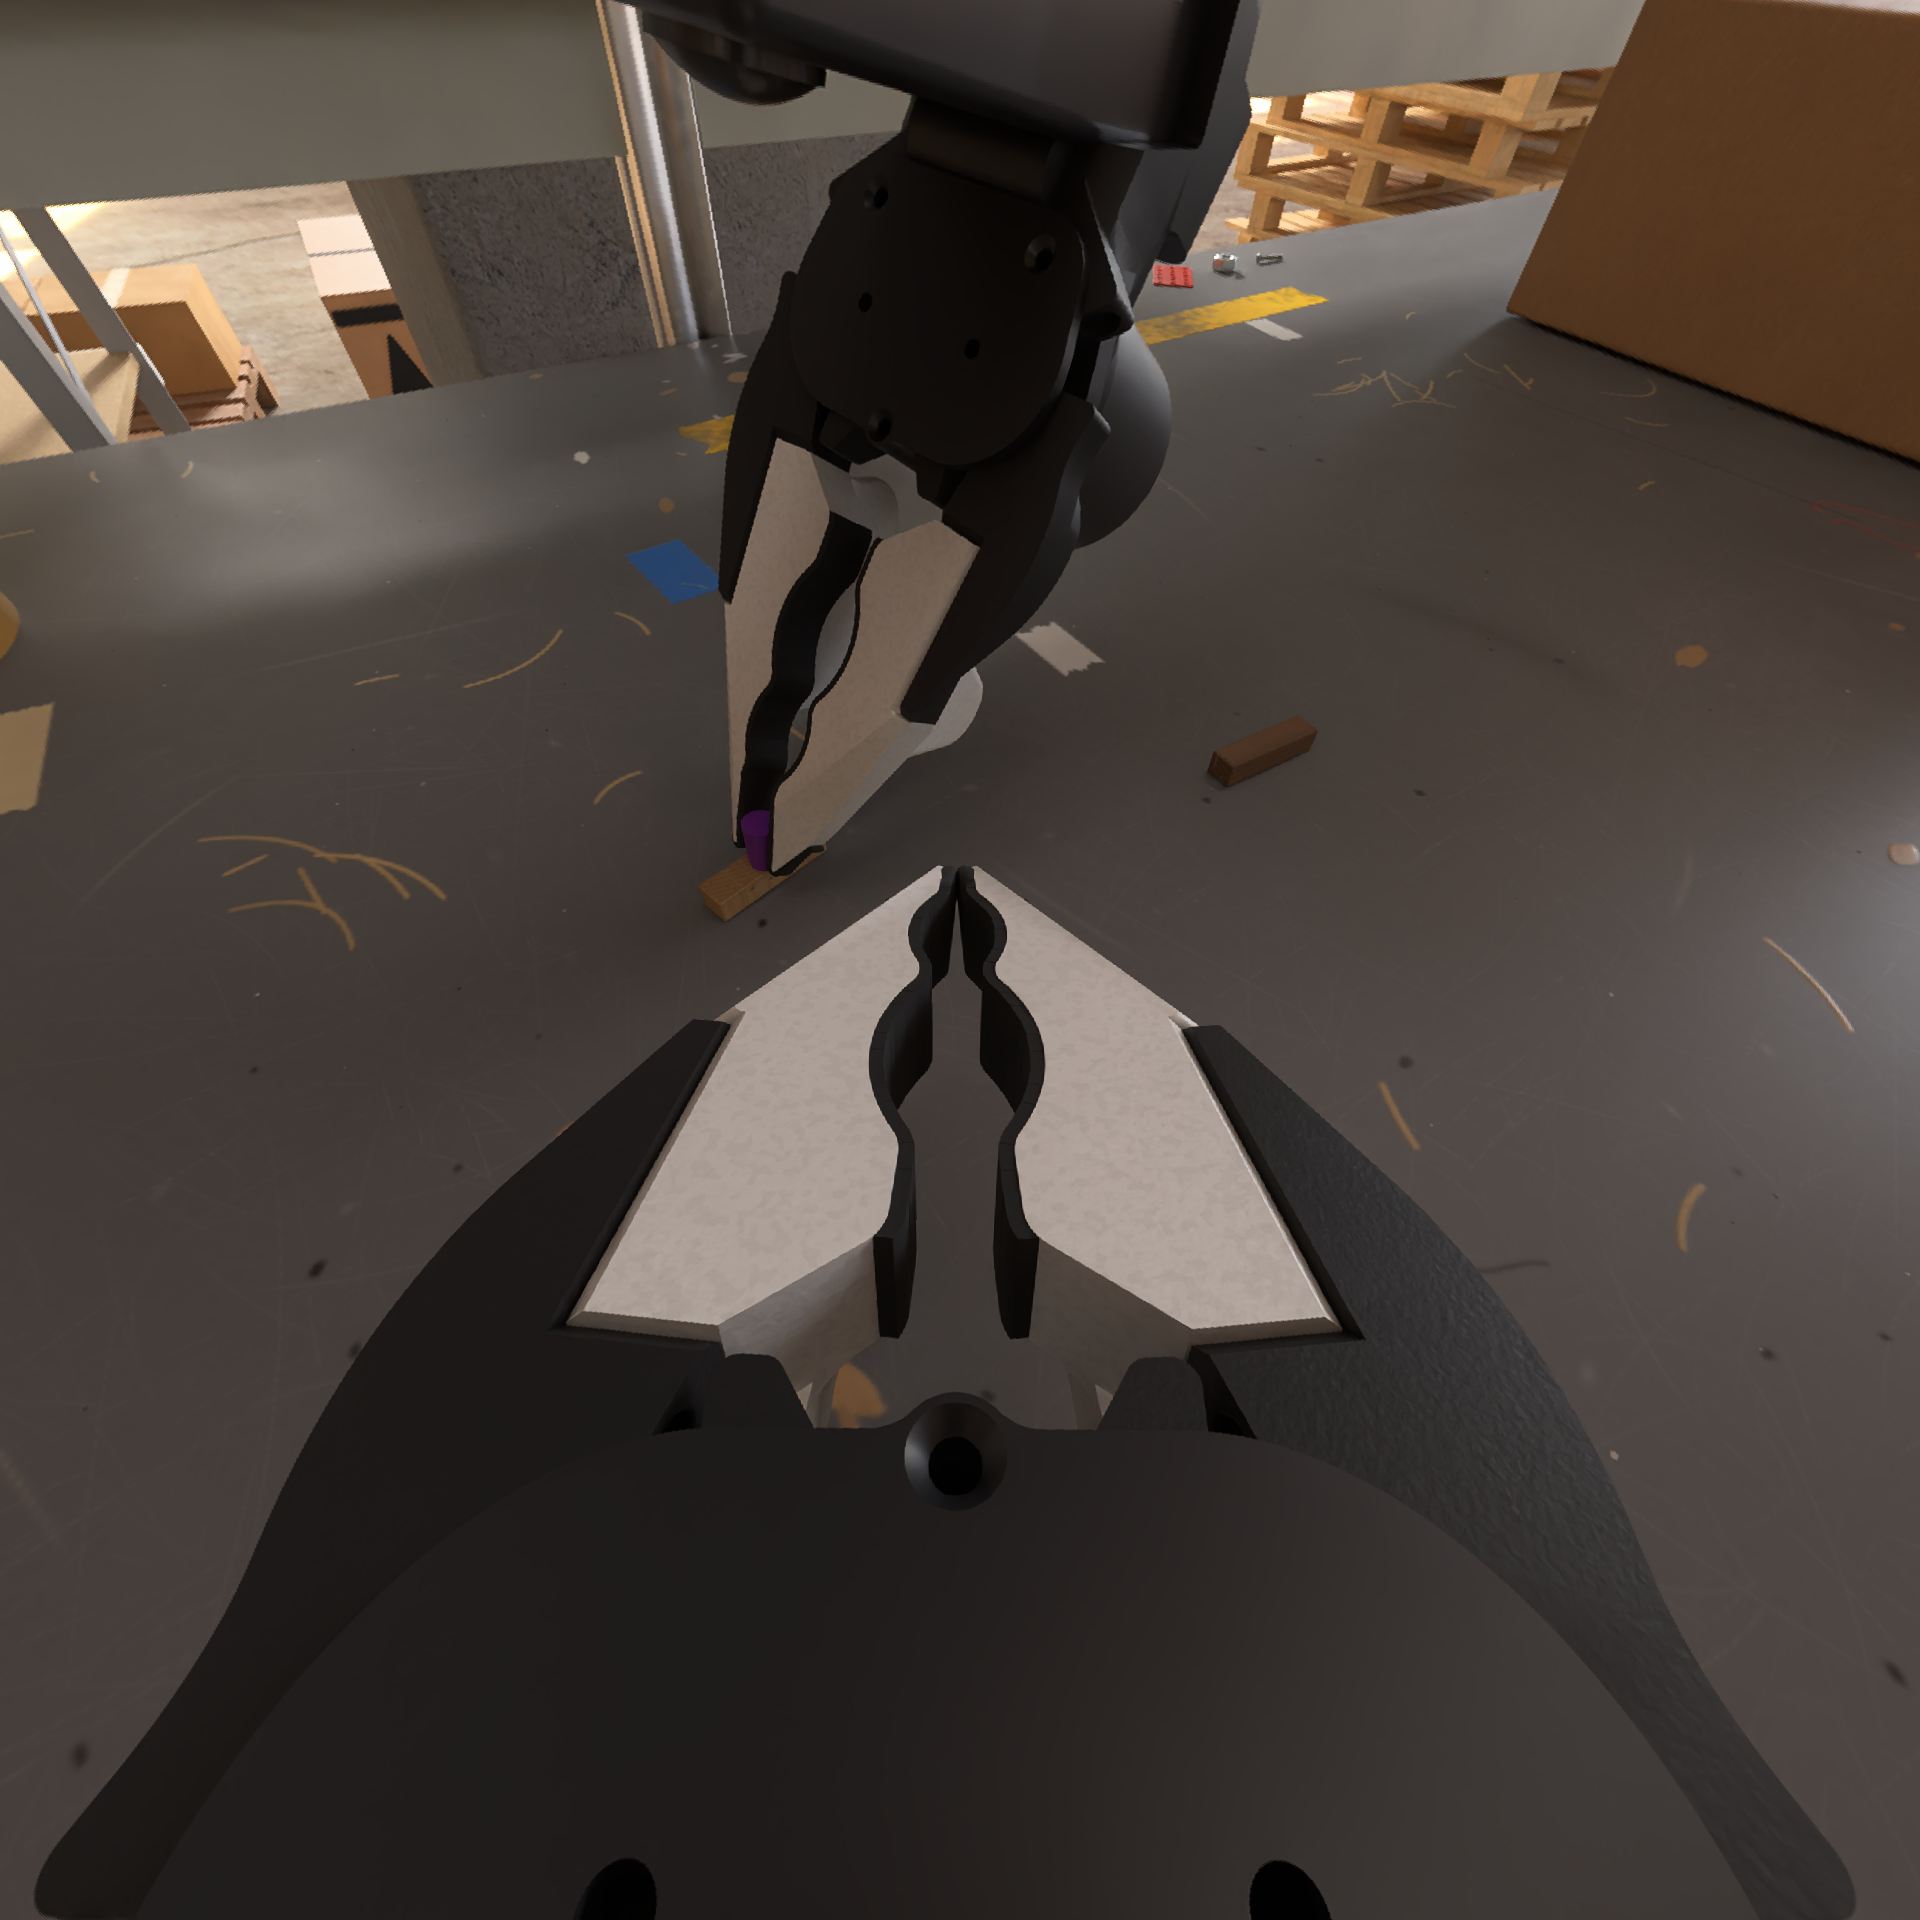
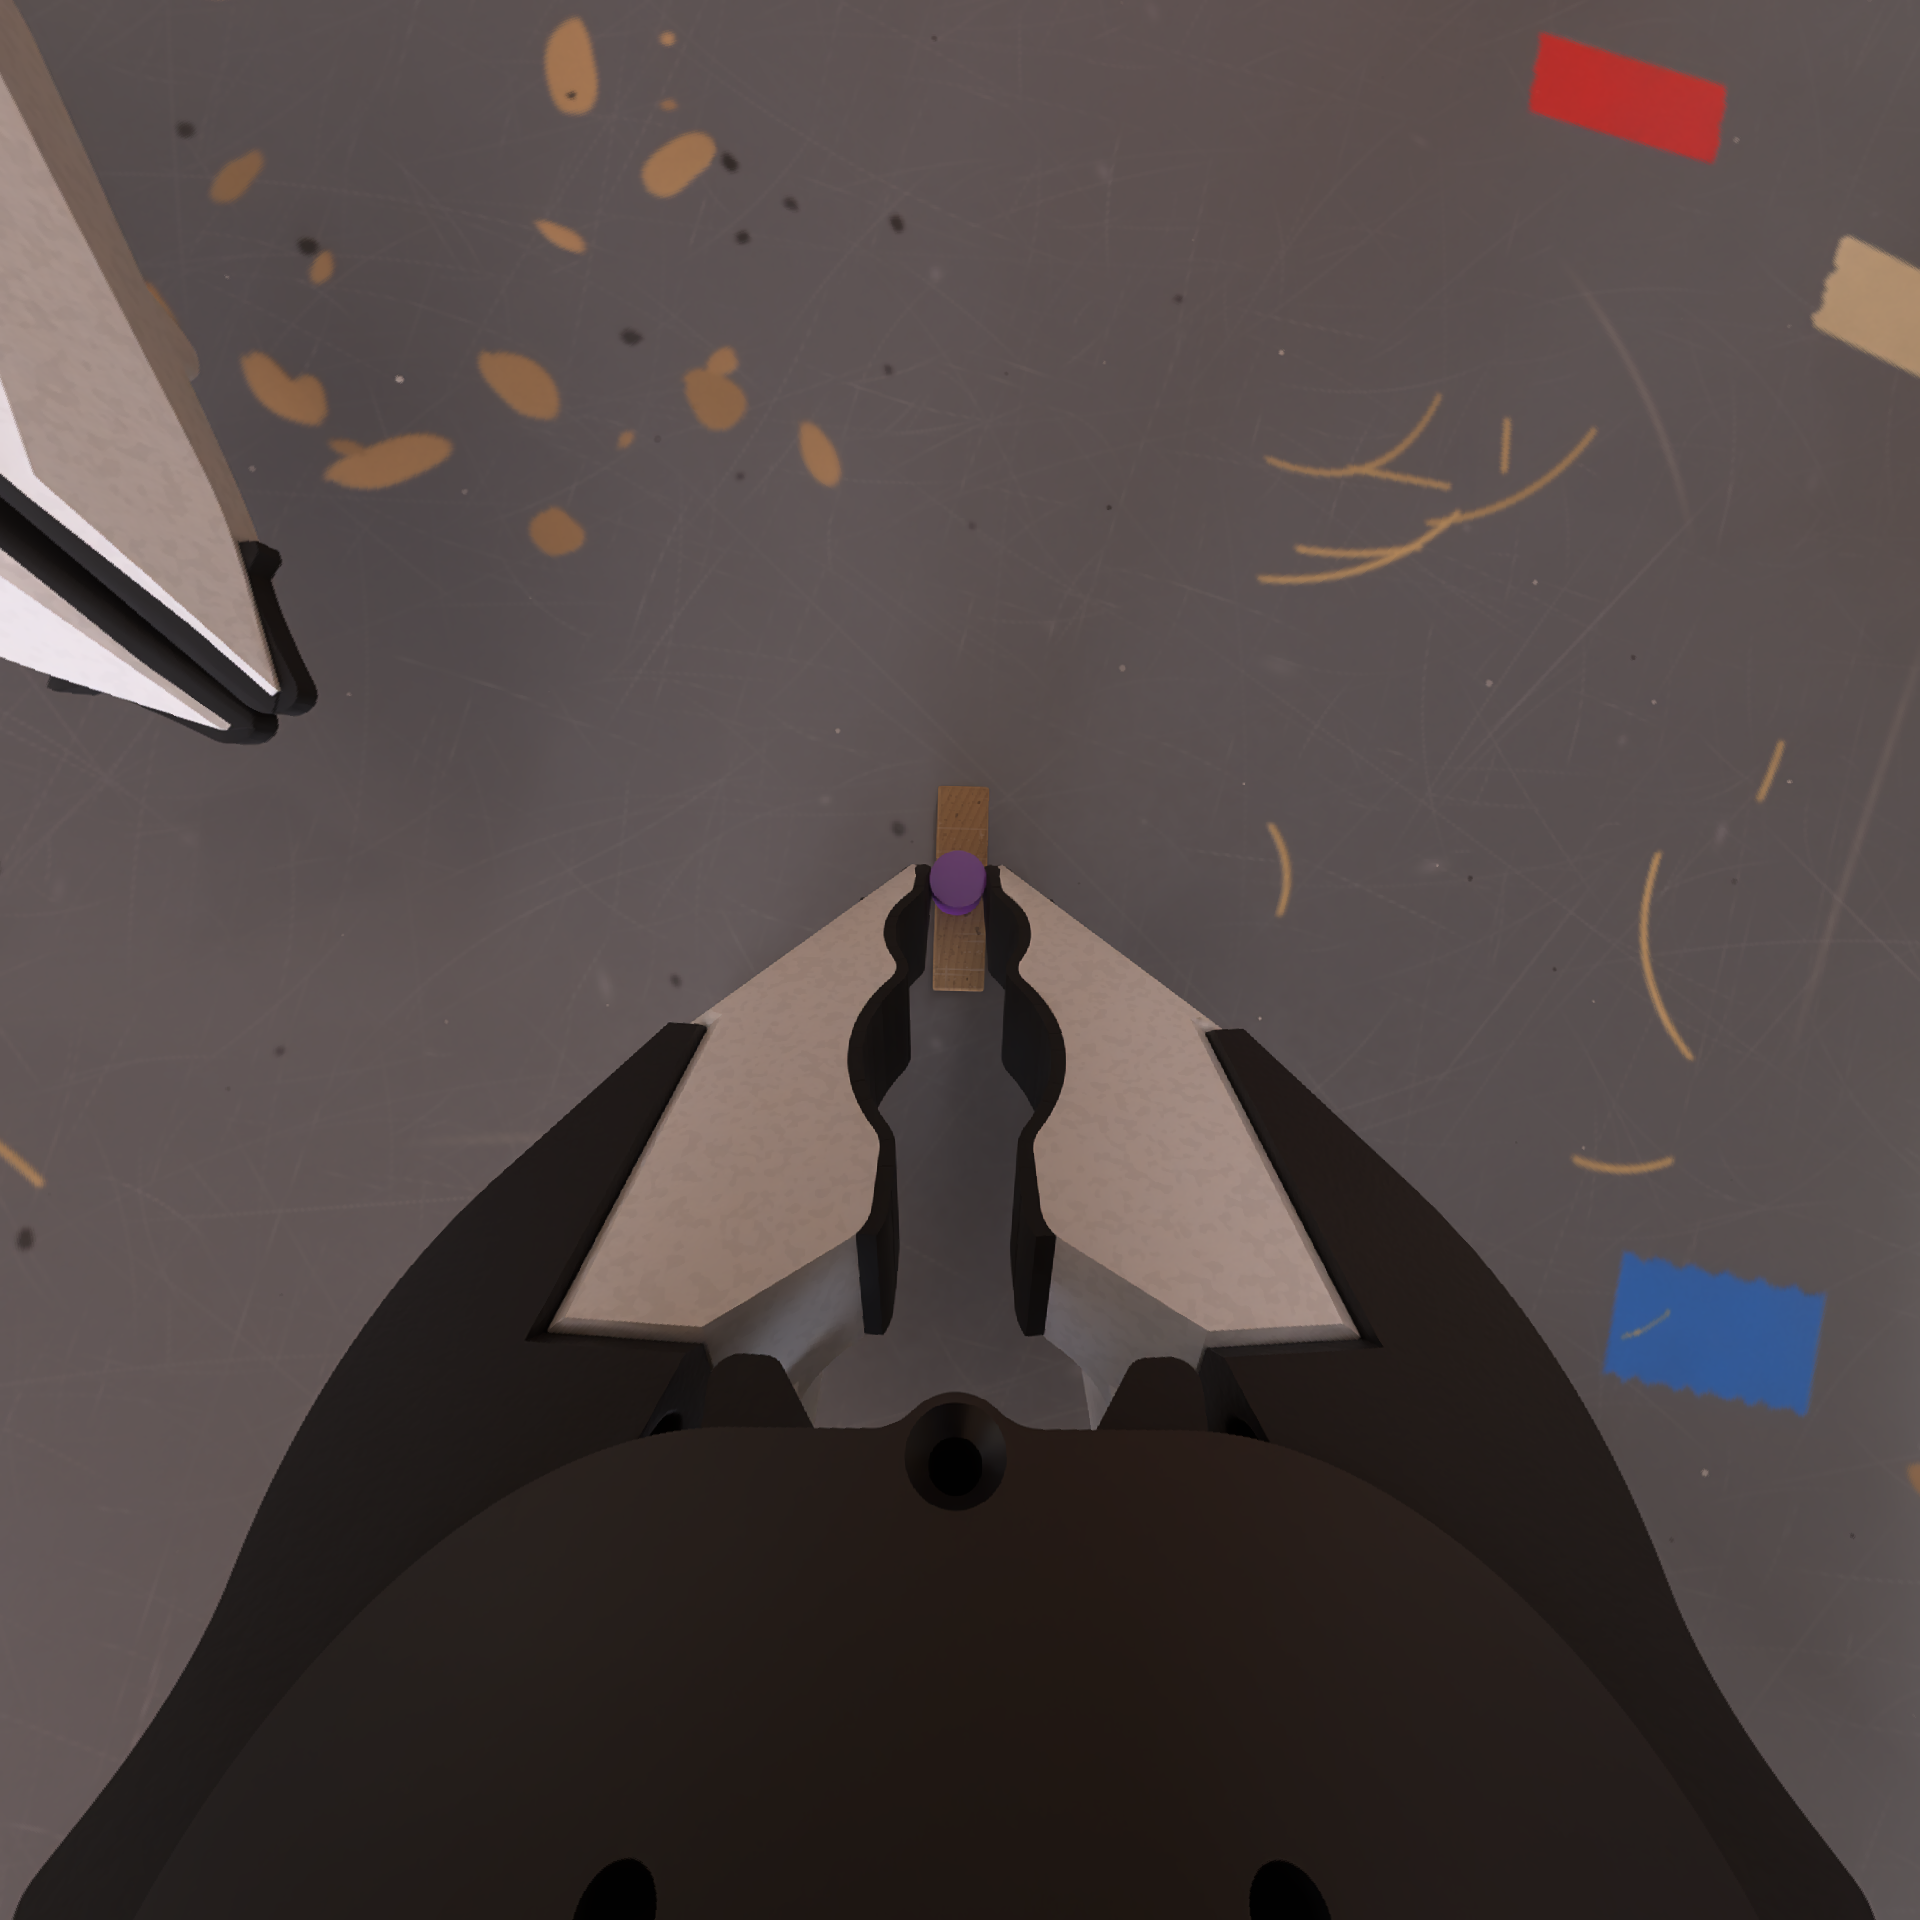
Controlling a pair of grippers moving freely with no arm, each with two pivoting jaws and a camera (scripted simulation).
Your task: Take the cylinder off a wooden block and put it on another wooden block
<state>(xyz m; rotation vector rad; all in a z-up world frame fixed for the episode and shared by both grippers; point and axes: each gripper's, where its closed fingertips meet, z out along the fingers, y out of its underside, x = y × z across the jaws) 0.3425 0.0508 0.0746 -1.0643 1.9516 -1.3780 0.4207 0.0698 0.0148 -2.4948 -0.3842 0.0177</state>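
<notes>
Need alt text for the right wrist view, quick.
The right claw grips a purple cylinder standing on a light wooden block on the dark table. The left claw, shut, enters upper left.

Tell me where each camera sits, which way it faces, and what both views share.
Left wrist view: on the left gripper, facing across the grey tabletop; its own fingers meet at the tips.
Right wrist view: on the right gripper, facing straight down; its fingers flank the small purple cylinder.
Shared: cylinder, light wooden block, both grippers.
</notes>
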